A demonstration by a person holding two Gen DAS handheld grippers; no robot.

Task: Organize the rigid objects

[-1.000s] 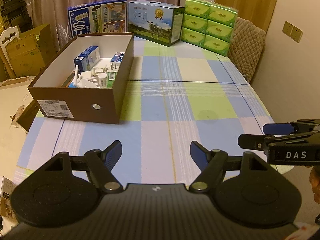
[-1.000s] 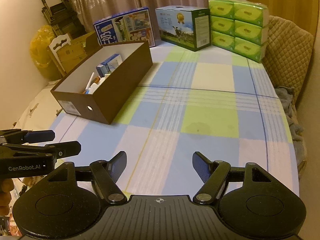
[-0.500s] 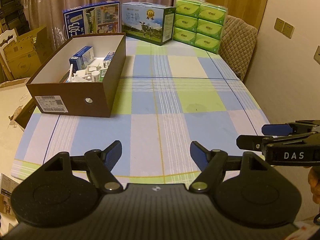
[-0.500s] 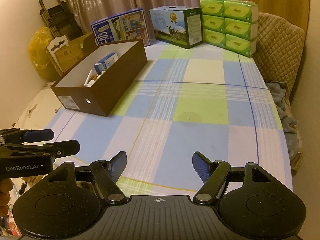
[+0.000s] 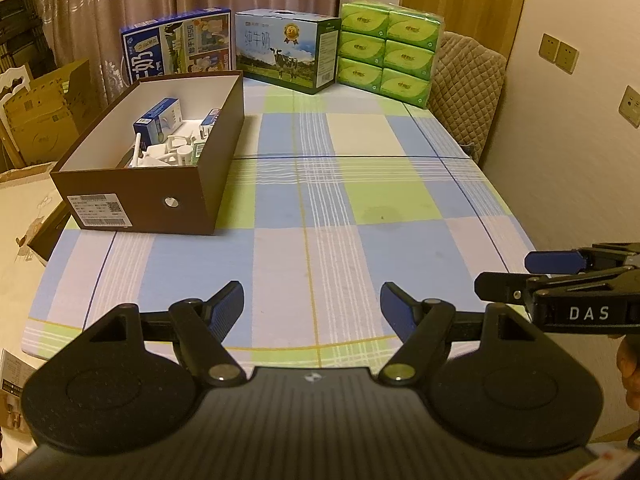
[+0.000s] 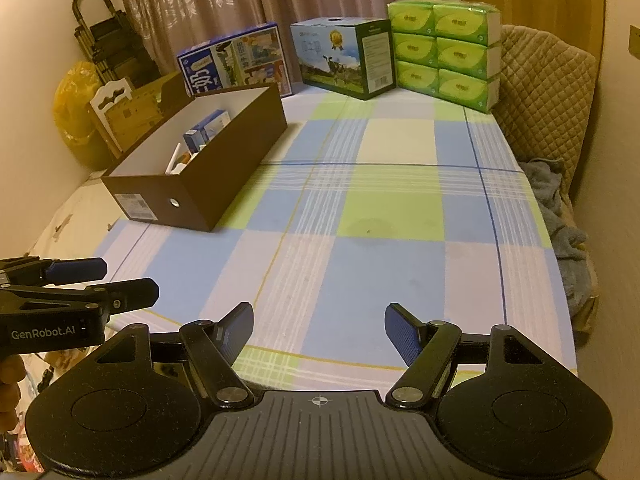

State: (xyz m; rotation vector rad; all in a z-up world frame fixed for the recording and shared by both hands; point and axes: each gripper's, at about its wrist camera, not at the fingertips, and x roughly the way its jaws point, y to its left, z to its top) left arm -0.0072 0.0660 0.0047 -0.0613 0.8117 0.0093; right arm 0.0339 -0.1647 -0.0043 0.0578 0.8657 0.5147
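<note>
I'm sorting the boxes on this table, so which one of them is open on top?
The brown cardboard box on the left: topless, small items inside. The blue milk carton and green-sided milk carton behind are closed.

In the left wrist view, "DAS" stands in white letters on the side of the right gripper at the right edge of the frame. In the right wrist view, "GenRobot.AI" stands in white on the left gripper at the lower left. The blue carton at the upper left bears a large white "奶" and the number "1956". The milk box beside it reads "纯牛奶". The white label on the brown box's front carries barcodes, too small to read.
</note>
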